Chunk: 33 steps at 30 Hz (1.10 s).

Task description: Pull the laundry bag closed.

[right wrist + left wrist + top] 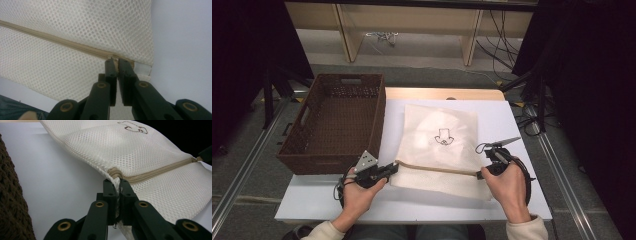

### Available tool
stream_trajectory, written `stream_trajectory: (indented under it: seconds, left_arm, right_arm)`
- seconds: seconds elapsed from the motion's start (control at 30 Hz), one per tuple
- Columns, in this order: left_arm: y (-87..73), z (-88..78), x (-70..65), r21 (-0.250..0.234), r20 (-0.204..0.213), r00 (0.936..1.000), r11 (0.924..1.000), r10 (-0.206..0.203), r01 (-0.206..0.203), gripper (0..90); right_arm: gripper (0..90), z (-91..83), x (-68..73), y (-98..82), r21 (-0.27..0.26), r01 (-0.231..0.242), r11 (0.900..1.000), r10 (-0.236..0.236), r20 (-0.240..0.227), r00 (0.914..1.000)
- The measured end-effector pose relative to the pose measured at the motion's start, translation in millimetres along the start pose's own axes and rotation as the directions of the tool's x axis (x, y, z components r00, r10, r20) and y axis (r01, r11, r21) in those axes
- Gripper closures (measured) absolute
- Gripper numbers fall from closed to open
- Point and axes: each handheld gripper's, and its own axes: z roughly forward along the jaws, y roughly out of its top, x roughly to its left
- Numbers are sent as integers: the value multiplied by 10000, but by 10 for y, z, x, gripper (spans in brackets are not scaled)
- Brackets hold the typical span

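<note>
High view: we see the mesh laundry bag [439, 145] flat at table [512, 120] centre, wicker basket [334, 120] at 9 o'clock; left gripper [393, 167] and right gripper [480, 174] pinch its zipper [437, 168] ends.
Left gripper view: jaws clamped shut on mesh beside the zipper end [113, 173].
Right gripper view: jaws closed on the zipper's other end [116, 58].
Risk: we judge thin mesh may slip or tear if pulled unevenly.

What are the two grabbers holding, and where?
Both hold the white mesh bag at its zipper: the left gripper pinches one end, the right gripper the other.
</note>
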Motion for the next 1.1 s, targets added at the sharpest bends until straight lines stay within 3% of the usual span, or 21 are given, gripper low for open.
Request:
stream_trajectory:
  seconds: [0.07, 0.77, 0.8, 1.1]
  left_arm:
    - [-3, -1, -6, 3, -69, 9998, 9998, -207, 207, 853]
    - [-6, 4, -6, -10, -26, 9998, 9998, -190, 190, 853]
    - [-2, 2, 0, 8, 28, 10000, 10000, -1, 1, 853]
    - [-5, 3, -8, -3, -2, 9998, 9998, -187, 187, 853]
  right_arm:
    - [873, 1, -13, 2, -38, 95, 9999, -95, 21, 10000]
    - [874, -11, -53, -10, 8, -54, 10000, 54, 43, 10000]
    - [874, -6, -56, -8, 31, -72, 10000, 72, 31, 10000]
    - [874, -8, -65, -11, 37, -74, 10000, 74, -10, 10000]
